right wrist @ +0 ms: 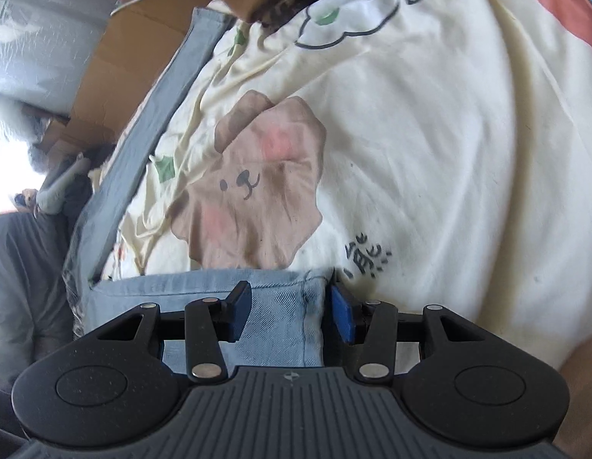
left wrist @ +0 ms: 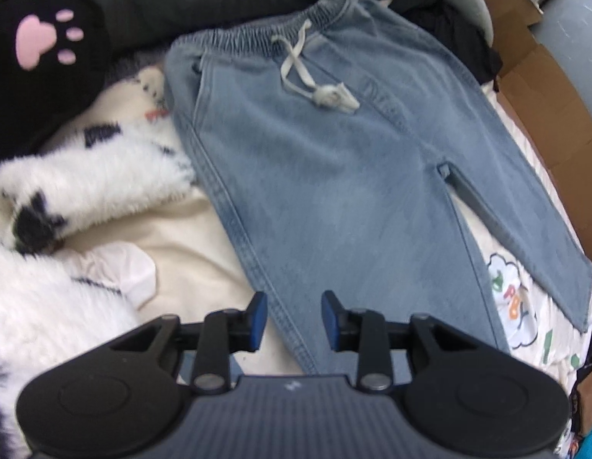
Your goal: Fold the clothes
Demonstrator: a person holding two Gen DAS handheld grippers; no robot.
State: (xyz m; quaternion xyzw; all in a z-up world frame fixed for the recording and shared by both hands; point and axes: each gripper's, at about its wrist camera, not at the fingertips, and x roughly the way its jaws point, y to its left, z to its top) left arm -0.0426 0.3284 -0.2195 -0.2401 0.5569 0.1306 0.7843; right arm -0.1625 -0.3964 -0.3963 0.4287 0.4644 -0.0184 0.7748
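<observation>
left gripper [left wrist: 294,319] jaws released | right gripper [right wrist: 290,315] jaws released | soft faded-denim trousers [left wrist: 315,176] flat, elastic waistband

Faded light-blue jeans [left wrist: 334,176] on cream cartoon-print sheet [right wrist: 429,134]; black cushion [left wrist: 39,57], pink paw.

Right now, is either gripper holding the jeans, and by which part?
Nothing is held. The left gripper stands open above a leg of the jeans. The right gripper is open too, with a leg hem between its pads, not pinched.
</observation>
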